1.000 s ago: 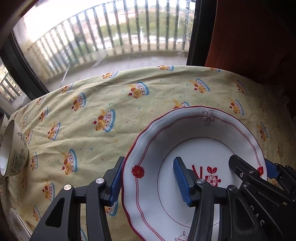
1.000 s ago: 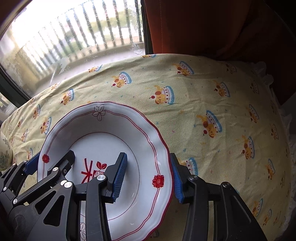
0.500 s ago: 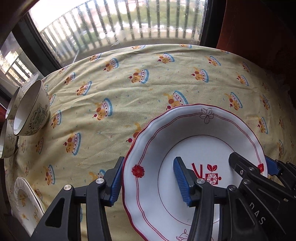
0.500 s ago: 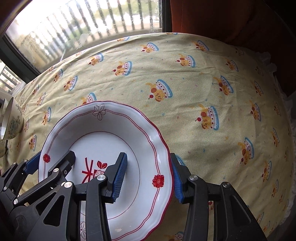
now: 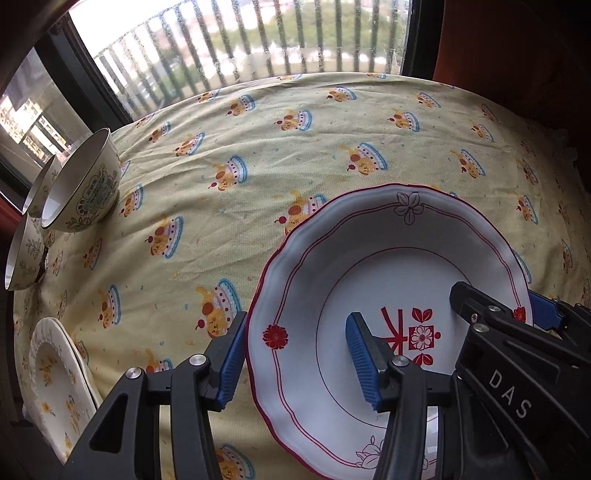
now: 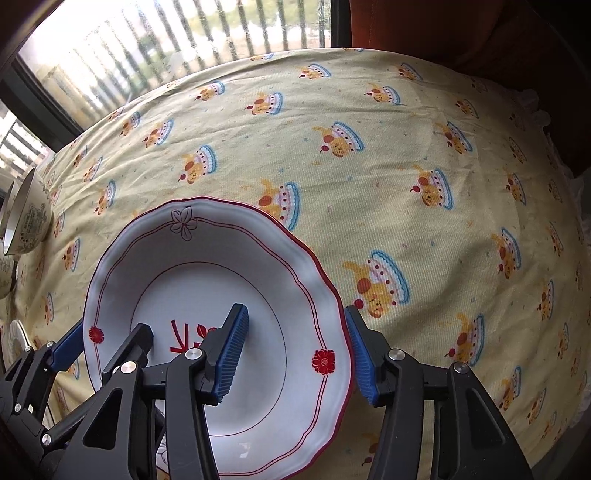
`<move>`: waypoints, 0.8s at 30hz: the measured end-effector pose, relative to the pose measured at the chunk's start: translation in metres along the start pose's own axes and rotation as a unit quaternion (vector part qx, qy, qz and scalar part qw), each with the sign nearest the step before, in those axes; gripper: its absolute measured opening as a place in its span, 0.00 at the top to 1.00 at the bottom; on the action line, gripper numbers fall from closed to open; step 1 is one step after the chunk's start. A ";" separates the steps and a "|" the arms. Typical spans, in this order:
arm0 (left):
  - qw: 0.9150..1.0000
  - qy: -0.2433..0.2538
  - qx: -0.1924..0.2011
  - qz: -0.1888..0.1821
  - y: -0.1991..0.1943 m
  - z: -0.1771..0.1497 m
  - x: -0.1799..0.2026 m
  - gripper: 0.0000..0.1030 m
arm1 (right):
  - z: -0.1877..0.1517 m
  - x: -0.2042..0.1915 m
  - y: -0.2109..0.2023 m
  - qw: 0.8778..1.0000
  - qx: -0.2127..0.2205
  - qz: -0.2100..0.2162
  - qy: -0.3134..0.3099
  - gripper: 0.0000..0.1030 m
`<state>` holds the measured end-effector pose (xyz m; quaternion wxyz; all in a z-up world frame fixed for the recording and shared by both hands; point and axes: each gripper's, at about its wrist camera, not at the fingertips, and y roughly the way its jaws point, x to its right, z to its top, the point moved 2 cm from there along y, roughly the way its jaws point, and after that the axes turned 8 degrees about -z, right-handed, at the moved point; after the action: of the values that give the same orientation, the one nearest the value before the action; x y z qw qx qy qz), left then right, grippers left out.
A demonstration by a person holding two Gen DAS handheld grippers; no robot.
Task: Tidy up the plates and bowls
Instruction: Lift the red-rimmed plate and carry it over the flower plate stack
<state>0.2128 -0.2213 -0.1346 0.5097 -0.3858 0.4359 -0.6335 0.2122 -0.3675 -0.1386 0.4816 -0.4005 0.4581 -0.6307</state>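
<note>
Home: cartoon tablecloth (image 5: 280, 155), balcony window (image 5: 258, 40).

Ahead of me the table (image 6: 369, 155) wears a wrinkled yellow cloth (image 5: 258, 155) printed with cartoon cakes. Beyond its far edge a dark-framed window (image 5: 236, 44) shows pale balcony railings (image 5: 280, 48) and bright daylight. A rust-red curtain (image 6: 461, 29) hangs at the right.

Red-rimmed plate (image 6: 221, 258) between two grippers

The right gripper (image 6: 295, 350) has one blue pad inside the plate and one outside its right rim. The left gripper (image 6: 107, 341) straddles the left rim, above the yellow tablecloth (image 6: 424, 184).
</note>
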 end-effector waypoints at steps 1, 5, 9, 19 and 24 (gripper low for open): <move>1.000 0.002 0.001 0.000 -0.001 0.000 -0.001 0.48 | 0.001 -0.002 0.000 1.000 0.002 -0.003 -0.003 0.44; 1.000 0.019 0.004 -0.006 -0.005 -0.002 -0.002 0.48 | -0.003 0.000 -0.005 1.000 0.000 -0.012 0.000 0.44; 1.000 0.022 0.012 -0.006 -0.015 -0.008 -0.002 0.48 | -0.010 -0.004 -0.014 1.000 0.009 -0.026 -0.001 0.44; 0.999 0.002 0.017 -0.036 -0.042 -0.029 -0.031 0.48 | -0.034 -0.030 -0.048 0.999 0.029 -0.037 0.004 0.44; 0.999 -0.016 0.025 -0.042 -0.063 -0.044 -0.061 0.48 | -0.051 -0.057 -0.071 0.999 0.042 -0.035 -0.002 0.44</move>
<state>0.1635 -0.1485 -0.0916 0.4991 -0.4009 0.3951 -0.6589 0.1594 -0.2934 -0.0869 0.4766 -0.3969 0.4161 -0.6650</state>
